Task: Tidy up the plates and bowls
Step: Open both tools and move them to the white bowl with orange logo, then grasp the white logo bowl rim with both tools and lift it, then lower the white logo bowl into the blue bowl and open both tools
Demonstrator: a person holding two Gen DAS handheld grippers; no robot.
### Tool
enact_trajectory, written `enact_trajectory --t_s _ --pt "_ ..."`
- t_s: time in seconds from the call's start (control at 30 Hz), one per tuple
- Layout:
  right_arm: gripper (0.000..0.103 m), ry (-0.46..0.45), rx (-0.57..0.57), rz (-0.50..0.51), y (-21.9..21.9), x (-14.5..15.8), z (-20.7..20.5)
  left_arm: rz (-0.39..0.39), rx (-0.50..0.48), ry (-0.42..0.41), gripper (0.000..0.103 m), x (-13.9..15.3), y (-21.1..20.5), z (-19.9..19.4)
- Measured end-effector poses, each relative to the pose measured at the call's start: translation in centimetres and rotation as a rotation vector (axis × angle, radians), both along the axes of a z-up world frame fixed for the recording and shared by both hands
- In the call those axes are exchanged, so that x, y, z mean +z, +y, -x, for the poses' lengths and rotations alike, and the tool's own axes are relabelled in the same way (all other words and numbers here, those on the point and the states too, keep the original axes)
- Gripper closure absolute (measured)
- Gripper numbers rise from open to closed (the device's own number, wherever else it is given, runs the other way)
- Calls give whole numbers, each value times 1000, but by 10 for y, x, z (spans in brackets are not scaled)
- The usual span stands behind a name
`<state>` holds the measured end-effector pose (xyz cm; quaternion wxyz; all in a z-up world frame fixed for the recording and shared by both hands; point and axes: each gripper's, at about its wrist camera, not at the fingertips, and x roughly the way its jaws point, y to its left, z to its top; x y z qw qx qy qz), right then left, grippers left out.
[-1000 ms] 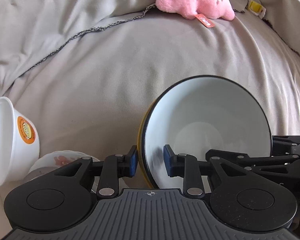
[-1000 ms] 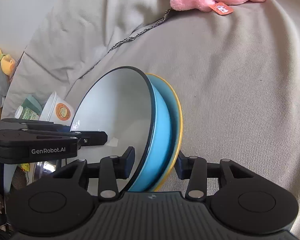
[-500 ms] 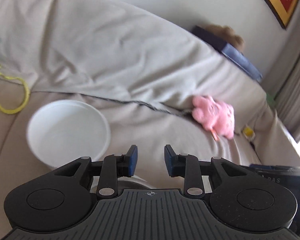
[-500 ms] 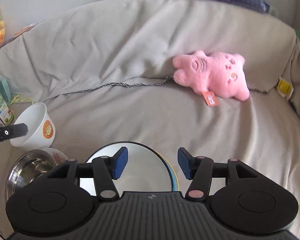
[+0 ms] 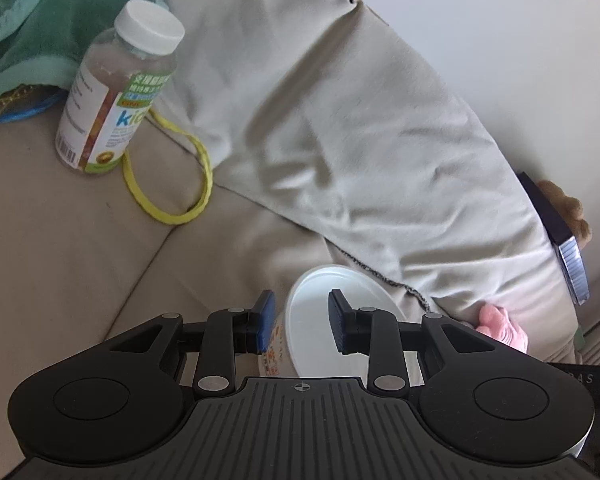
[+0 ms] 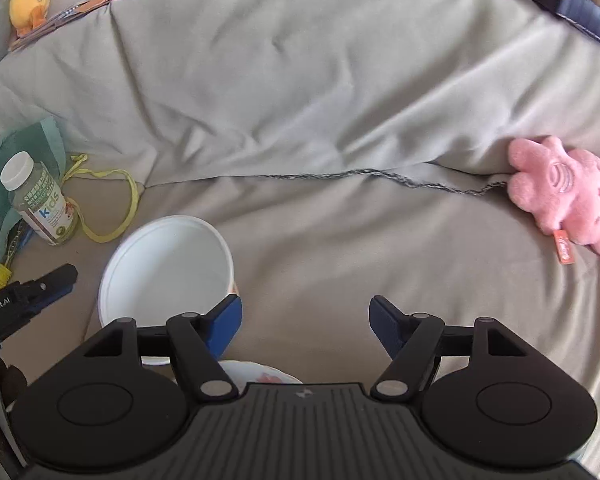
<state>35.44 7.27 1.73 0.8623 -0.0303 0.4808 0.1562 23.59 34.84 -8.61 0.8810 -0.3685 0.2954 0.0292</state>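
Observation:
A white paper bowl with orange print on its side stands upright on the beige sofa seat. My left gripper hovers over the bowl's left rim, one pad outside the wall and one above the inside, neither pressing it. In the right wrist view the same bowl sits left of centre, and the left gripper points at it from the left. My right gripper is opening, with nothing between its fingers. Below it the rim of a small white plate with a red pattern peeks out.
A vitamin bottle with a white cap stands on the seat to the left, beside a yellow cord and a green cloth. A pink plush toy lies at the right against the back cushion.
Both grippers have come off the blue bowl and yellow plate, which are out of view. The left has swung left over the white bowl. The right has risen and its jaws have widened.

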Motion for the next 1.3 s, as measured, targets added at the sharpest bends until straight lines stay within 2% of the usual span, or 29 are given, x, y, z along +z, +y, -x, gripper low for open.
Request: enact_trajectory --t_s 0.07,0.2,0.27,0.33,0.37,0.43,0.57,0.67,0.77,0.83,0.93,1.0,1.1,1.2,1.3 --pt "32 26 7 -16 18 -12 -8 -22 -6 36 71 -9 -4 -8" --pt "33 87 -48 -41 45 -42 -24 -71 -14 105 71 -30 -16 -22" --pt "37 97 -55 -22 56 -54 -28 -68 -36 129 71 -38 -21 -27" --pt "55 115 -50 3 66 -65 -31 -49 -59 138 71 -43 -25 -30" --pt "61 127 -44 9 69 -69 -32 -43 -71 137 71 -44 -27 -31" --pt "84 155 -34 14 72 -75 -33 -34 -93 120 72 -43 -31 -30" --pt "87 135 -28 -9 64 -60 -22 -42 -90 51 72 -20 -38 -17" --pt "87 83 3 -55 36 -23 -2 -70 -119 -48 71 16 -58 3" --pt "87 21 25 -96 -9 18 29 -109 -204 -144 71 50 -95 27" --pt "87 -18 30 -122 -46 38 51 -125 -266 -161 70 64 -128 35" --pt "86 -89 -7 -90 -105 55 81 -119 -380 -157 69 72 -185 36" --pt "86 -105 -37 -64 -138 55 92 -116 -432 -139 69 75 -219 31" --pt "86 -80 -91 -57 -187 42 99 -150 -515 -71 69 77 -261 21" --pt "84 -67 -118 -82 -223 18 98 -205 -568 -13 67 70 -292 16" --pt "82 -47 -110 -94 -240 -13 92 -232 -571 83 67 53 -310 5"
